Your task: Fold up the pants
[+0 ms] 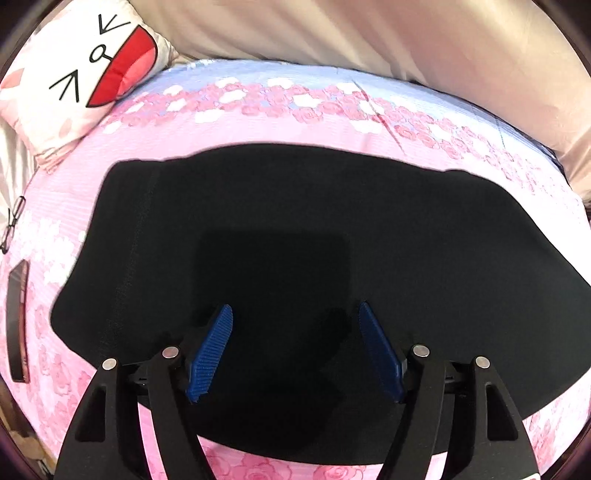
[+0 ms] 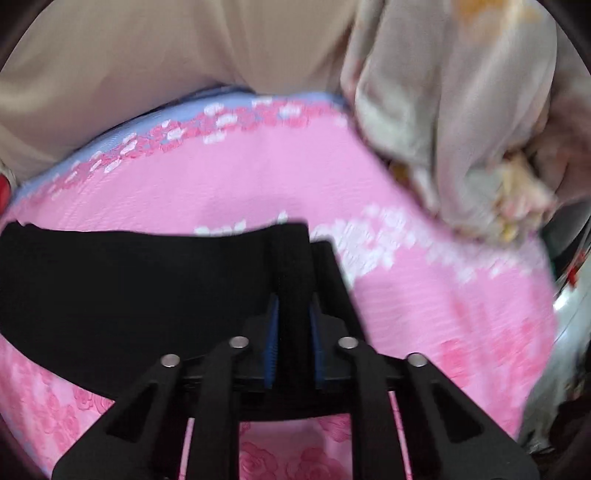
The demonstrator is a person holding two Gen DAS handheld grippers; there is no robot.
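Pink rose-print bedsheet [image 1: 258,122] covers a bed, w/ beige curtain-like fabric [image 1: 369,33] behind it.

Black pants [image 1: 295,206] lie spread flat across the middle of the bed, already looking like a wide compact slab, so prob. part-folded; exact layers can't be told, fabric too dark.

Left gripper [image 1: 295,350] hangs over the near part of the pants, pointing steeply down. Its blue pads [image 1: 210,354] stand wide apart, nothing pinched between them; whether the tips touch the cloth can't be told.

Right gripper [image 2: 293,347] is at the pants' right end. Its pads are drawn in tight on a thick ribbed strip of black fabric, prob. the waistband or a hem, which runs up between them. That view is blurred.

Step in hand, as a judgement: taking hold of the pants' near edge w/ both grippers, right side gripped, left side not yet. Next move prob. calls for the left gripper to close on the near edge, then both lift & carry it over evenly so the fold lands square.

Outward: cartoon-face pillow [image 1: 92,74] at far left corner of the bed, eyeglasses [image 1: 13,221] & a dark phone [image 1: 18,321] near the left edge, well apart from the pants. Bunched pale bedding [image 2: 461,129] sits at far right.
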